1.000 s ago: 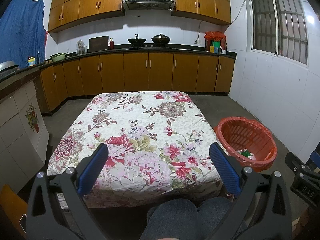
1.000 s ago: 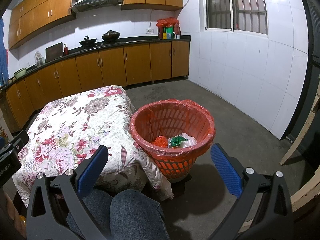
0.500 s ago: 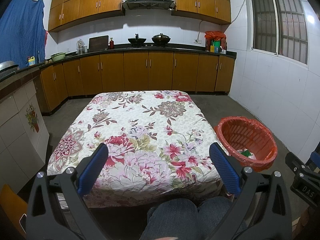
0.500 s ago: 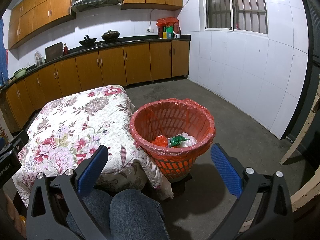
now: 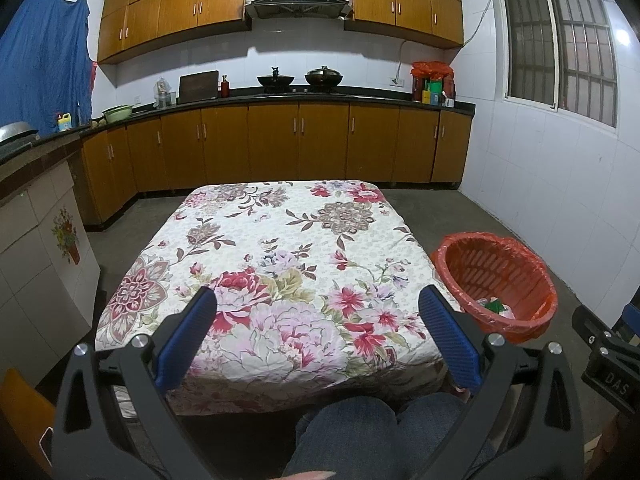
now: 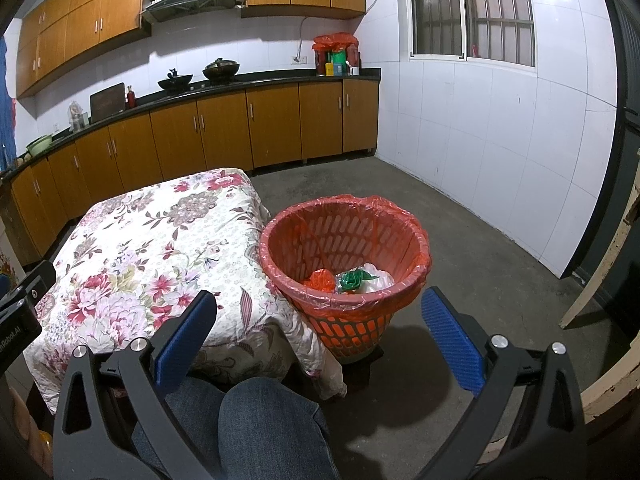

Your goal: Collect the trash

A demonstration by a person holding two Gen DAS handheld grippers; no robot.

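Observation:
An orange plastic basket (image 6: 348,236) lined with a red bag stands on the floor by the table's right side, also seen in the left wrist view as the basket (image 5: 500,276). Inside lie an orange wad (image 6: 320,280), a green wrapper (image 6: 354,278) and white plastic (image 6: 378,276). My left gripper (image 5: 318,308) is open above the near edge of the floral tablecloth (image 5: 280,264), holding nothing. My right gripper (image 6: 320,312) is open, held near the basket's front rim, empty. No loose trash shows on the cloth.
A person's knees in jeans (image 6: 260,424) sit under both grippers. Wooden cabinets (image 5: 280,144) with pots line the far wall. White tiled wall (image 6: 500,140) and bare concrete floor (image 6: 460,248) lie to the right of the basket. A pale wooden post (image 6: 600,276) leans at far right.

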